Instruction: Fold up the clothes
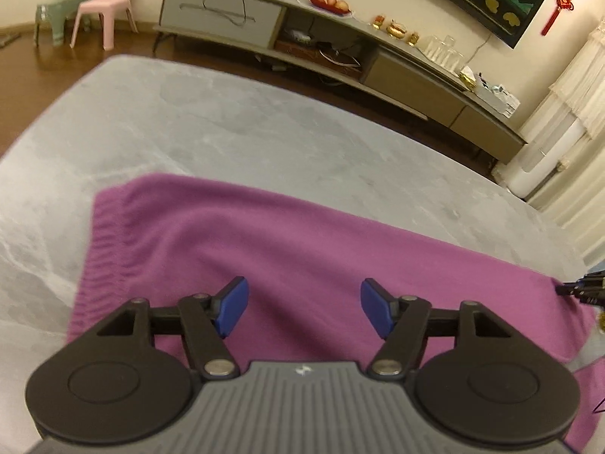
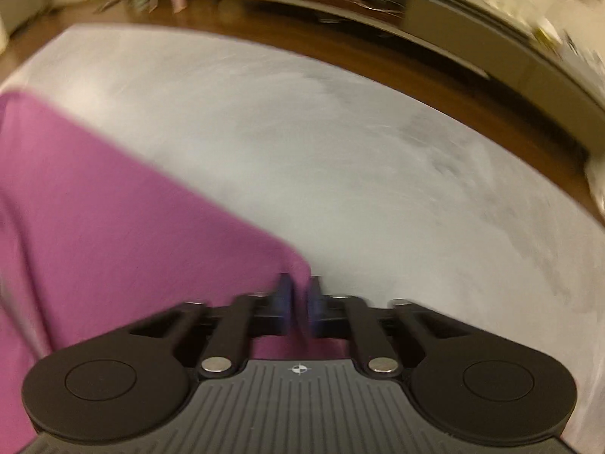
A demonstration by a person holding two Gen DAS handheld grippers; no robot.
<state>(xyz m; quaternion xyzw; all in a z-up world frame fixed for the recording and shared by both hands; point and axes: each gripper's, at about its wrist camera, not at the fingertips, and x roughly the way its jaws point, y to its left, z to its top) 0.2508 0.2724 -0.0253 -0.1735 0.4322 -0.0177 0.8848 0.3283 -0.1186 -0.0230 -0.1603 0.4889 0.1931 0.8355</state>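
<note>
A purple garment (image 1: 287, 249) lies flat on a grey marbled table (image 1: 227, 121), its ribbed hem at the left. My left gripper (image 1: 304, 304) hovers over the cloth with its blue pads wide apart and nothing between them. In the right wrist view the purple garment (image 2: 113, 208) fills the left side, and its right corner runs in between the blue pads. My right gripper (image 2: 300, 302) is shut on that corner. The right gripper's tip (image 1: 584, 287) shows at the cloth's right end in the left wrist view.
Beyond the table's far edge is a wooden floor and a long low TV cabinet (image 1: 340, 38) with fruit and glasses on it. Two small plastic chairs (image 1: 102, 3) stand at the far left. A white curtain (image 1: 574, 113) hangs at the right.
</note>
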